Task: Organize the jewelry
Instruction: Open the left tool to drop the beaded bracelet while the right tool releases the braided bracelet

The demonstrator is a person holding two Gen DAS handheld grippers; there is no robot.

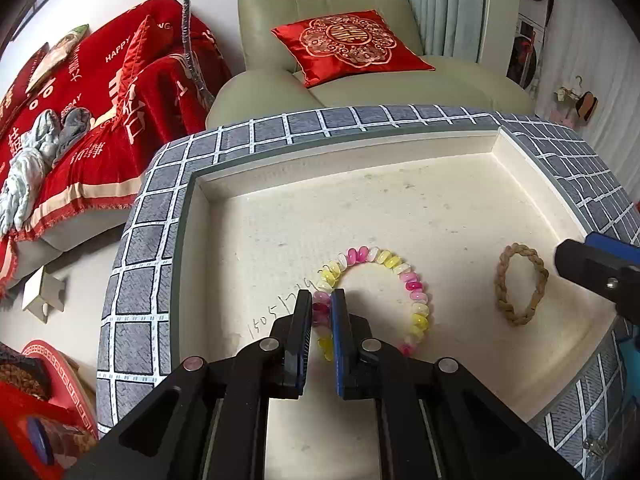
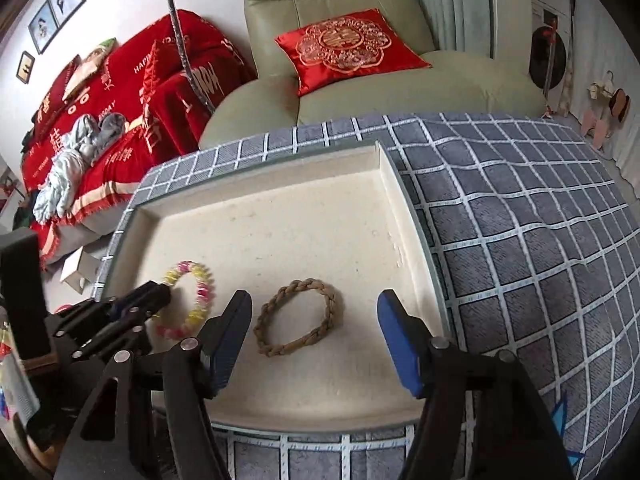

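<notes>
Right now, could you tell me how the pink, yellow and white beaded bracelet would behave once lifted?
The pink, yellow and white beaded bracelet would probably sag, being separate beads. Glossy beads may slip between the left gripper fingers, closed on one side. It looks light.

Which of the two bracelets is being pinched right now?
The pink-and-yellow beaded bracelet: the left gripper is shut on its beads. The brown braided bracelet lies untouched in the cream tray, between the open right gripper fingers.

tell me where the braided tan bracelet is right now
The braided tan bracelet lies flat on the cream tray floor, framed by the open right gripper. The beaded bracelet, pinched by the left gripper, lies to its left.
</notes>
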